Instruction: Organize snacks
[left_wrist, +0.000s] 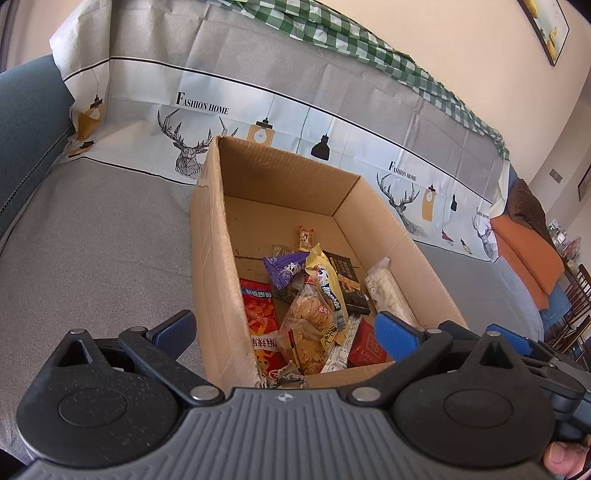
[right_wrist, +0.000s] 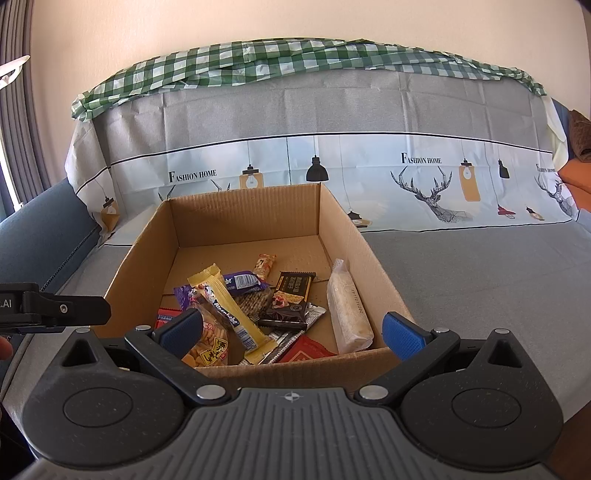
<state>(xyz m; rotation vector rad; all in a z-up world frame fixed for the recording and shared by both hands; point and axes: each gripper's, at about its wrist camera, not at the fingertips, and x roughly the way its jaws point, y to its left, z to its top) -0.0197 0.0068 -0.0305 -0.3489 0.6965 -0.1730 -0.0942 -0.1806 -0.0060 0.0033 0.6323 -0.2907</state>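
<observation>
An open cardboard box (left_wrist: 210, 236) (right_wrist: 347, 229) stands on the grey seat and holds several snack packs. Among them are a yellow wafer bar (left_wrist: 327, 284) (right_wrist: 231, 306), a bag of round crackers (left_wrist: 308, 325) (right_wrist: 210, 343), a purple wrapper (left_wrist: 280, 269) (right_wrist: 242, 282), a dark chocolate pack (left_wrist: 343, 273) (right_wrist: 291, 299), a long white rice-cracker pack (left_wrist: 386, 288) (right_wrist: 347, 306) and a red pack (left_wrist: 260, 314) (right_wrist: 306, 349). My left gripper (left_wrist: 286, 328) is open, straddling the box's near left wall. My right gripper (right_wrist: 291, 328) is open over the box's near edge. Neither holds anything.
The box rests on a grey printed cover (right_wrist: 461, 280) spread over a blue sofa (left_wrist: 26, 122). A green checked cloth (right_wrist: 258, 59) lies along the backrest. Orange cushions (left_wrist: 524, 251) and wooden chairs (left_wrist: 576, 306) are at the right. The left tool's body (right_wrist: 55, 308) pokes in at left.
</observation>
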